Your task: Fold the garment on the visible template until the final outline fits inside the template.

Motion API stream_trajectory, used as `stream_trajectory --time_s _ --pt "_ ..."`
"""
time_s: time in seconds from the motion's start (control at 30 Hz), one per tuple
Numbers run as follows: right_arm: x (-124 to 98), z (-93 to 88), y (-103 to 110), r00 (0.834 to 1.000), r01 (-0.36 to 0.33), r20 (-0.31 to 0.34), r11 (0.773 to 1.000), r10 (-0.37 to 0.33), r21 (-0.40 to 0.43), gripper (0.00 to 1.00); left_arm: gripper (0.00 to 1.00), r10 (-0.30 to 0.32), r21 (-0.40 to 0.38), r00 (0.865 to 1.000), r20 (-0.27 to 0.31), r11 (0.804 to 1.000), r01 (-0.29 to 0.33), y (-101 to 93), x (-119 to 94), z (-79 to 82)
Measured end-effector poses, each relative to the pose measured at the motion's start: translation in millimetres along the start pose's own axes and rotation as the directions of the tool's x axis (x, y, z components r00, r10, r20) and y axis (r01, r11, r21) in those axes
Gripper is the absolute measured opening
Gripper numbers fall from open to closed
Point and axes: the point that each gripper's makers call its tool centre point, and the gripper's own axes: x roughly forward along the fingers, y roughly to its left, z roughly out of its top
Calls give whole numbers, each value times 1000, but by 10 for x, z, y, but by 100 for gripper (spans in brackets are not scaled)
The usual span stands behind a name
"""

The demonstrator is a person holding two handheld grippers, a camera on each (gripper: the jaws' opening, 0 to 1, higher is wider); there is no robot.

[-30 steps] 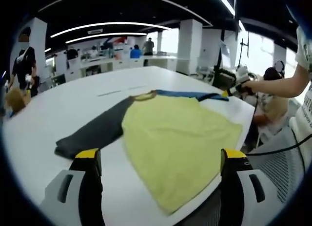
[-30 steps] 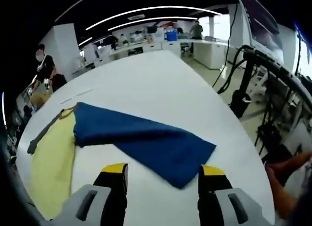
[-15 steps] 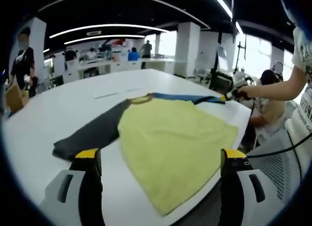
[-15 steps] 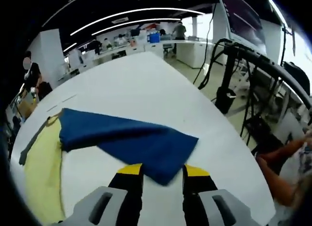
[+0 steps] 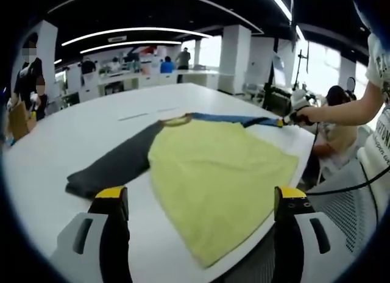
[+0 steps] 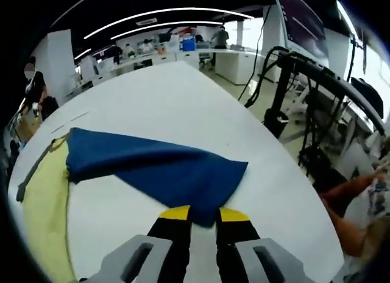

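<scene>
In the left gripper view, the left gripper (image 5: 198,204) hovers at the near edge of a white table (image 5: 73,136), its yellow-tipped jaws spread wide apart and holding nothing. The shirt (image 5: 216,173) lies flat on the table just beyond the jaws: a yellow body in the middle, a dark grey sleeve (image 5: 116,167) stretched out to the left, and a blue sleeve (image 5: 231,119) running along the far side to the right. At the end of that blue sleeve the right gripper (image 5: 285,119) meets the cloth, held by a person's hand (image 5: 311,114). A few people stand far off in the room behind.

In the right gripper view, the right gripper (image 6: 203,214) has its jaws drawn close together on the near corner of the blue sleeve (image 6: 158,167), pinching the cloth between the yellow tips. The sleeve fans out from there toward the far left, where it joins the yellow body (image 6: 42,191) at the table's left edge. A black stand (image 6: 304,106) rises to the right of the table.
</scene>
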Motion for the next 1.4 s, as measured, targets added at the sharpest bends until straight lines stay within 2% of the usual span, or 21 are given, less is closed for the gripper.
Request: stream_trajectory --time_s 0.07,0.13,0.23,0.4,0.53,0.6,0.67,0.73,0.8,0.93,1.07,1.2,1.27,1.33,1.4 --pt "-16 -3 25 1000 6 -4 1000 -6 -20 4 96 -1 1 1000 -4 1000 1 -6 4 -6" --pt "-111 -25 103 1000 -4 -7 1000 4 -13 0 96 1 5 1000 -4 1000 -1 -5 5 2" --pt "-254 -66 199 999 -31 -26 1000 30 -4 0 97 6 11 1000 6 1000 -7 9 2 37" --pt "-393 -85 219 998 -44 -34 999 44 -18 0 99 16 17 1000 9 1000 -16 55 -9 64" --pt "-460 -52 147 999 -37 -32 998 35 -56 0 99 18 18 1000 4 1000 -18 62 -8 48" --pt "-341 10 -12 999 -32 -34 997 29 -66 0 99 13 35 1000 -9 999 -13 55 4 23" --pt "-362 21 -27 999 -31 -34 997 29 -77 0 99 9 44 1000 -17 999 -8 51 12 21" --pt "-261 50 -138 999 -29 -44 995 25 -99 0 99 7 45 1000 -14 999 -6 63 19 33" --pt "-267 46 -170 999 -21 -51 991 15 -128 0 99 10 45 1000 -12 999 -9 74 23 44" --pt "-278 39 -175 998 -26 -57 992 19 -120 0 99 10 41 1000 -11 999 -10 75 29 45" --pt "-71 85 -341 997 -31 -68 994 24 -101 0 99 4 46 1000 -21 999 -3 61 35 18" --pt "-147 23 -301 997 -20 -80 998 15 -64 1 99 4 44 1000 -21 999 -4 56 29 26" --pt "-211 22 -257 997 -24 -70 1000 24 0 4 99 5 47 1000 -22 999 -4 54 20 34" --pt "-166 58 -324 997 -31 -71 999 34 41 8 99 8 47 1000 -23 999 -7 69 12 29" --pt "-101 93 -407 997 -24 -72 999 27 44 11 99 12 46 999 -31 999 -10 84 6 10"
